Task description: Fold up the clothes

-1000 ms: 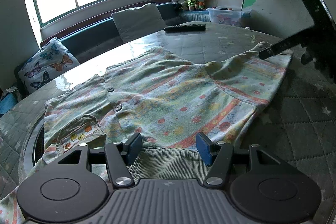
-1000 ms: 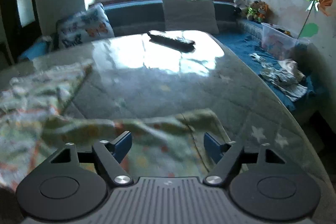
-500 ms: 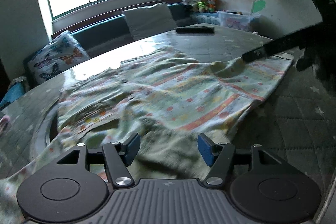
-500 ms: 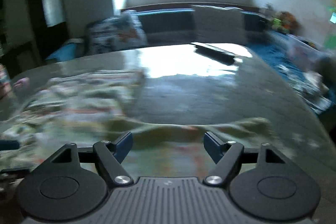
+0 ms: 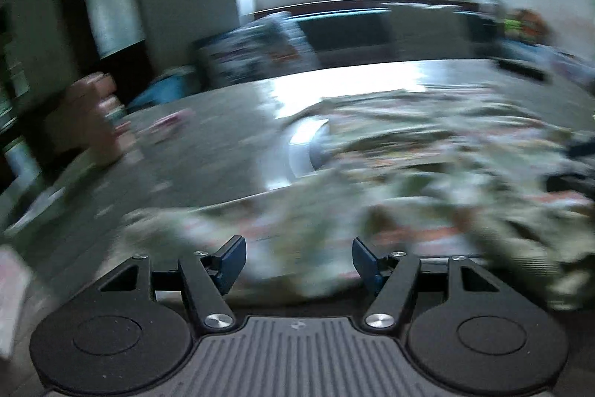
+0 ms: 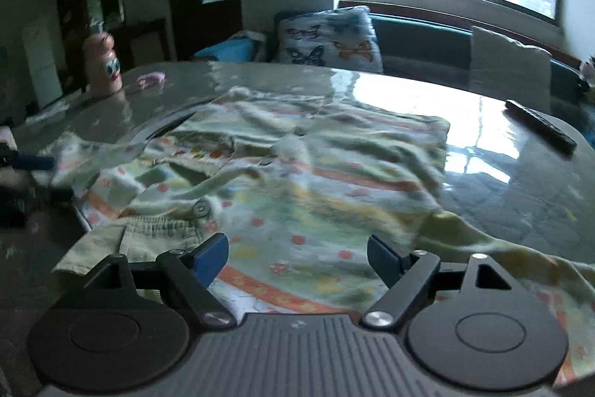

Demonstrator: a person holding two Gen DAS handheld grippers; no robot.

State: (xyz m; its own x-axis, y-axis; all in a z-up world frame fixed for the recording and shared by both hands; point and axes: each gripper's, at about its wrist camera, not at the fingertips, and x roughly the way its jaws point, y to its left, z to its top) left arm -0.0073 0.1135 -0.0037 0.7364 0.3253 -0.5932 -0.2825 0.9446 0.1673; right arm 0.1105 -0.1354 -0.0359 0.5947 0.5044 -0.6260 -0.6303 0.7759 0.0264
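Both views swung leftward since a second ago | left hand-held gripper [image 5: 298, 261] open, empty (view blurred) | right hand-held gripper [image 6: 297, 257] open, empty | patterned shirt [image 6: 297, 166] rumpled, unfolded on table [image 6: 502, 151] | fold not started; likely repositioning.

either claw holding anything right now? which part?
Nothing is held. The left claw and the right claw are both open, each over the patterned shirt on the table, jaws apart.

One patterned garment [image 6: 297, 181] on the worktop [image 6: 520, 181]. One remote [image 6: 539, 125], one pink bottle [image 6: 101, 71]. Two cushions: one butterfly-print [image 6: 331, 39], one plain [image 6: 509, 66].
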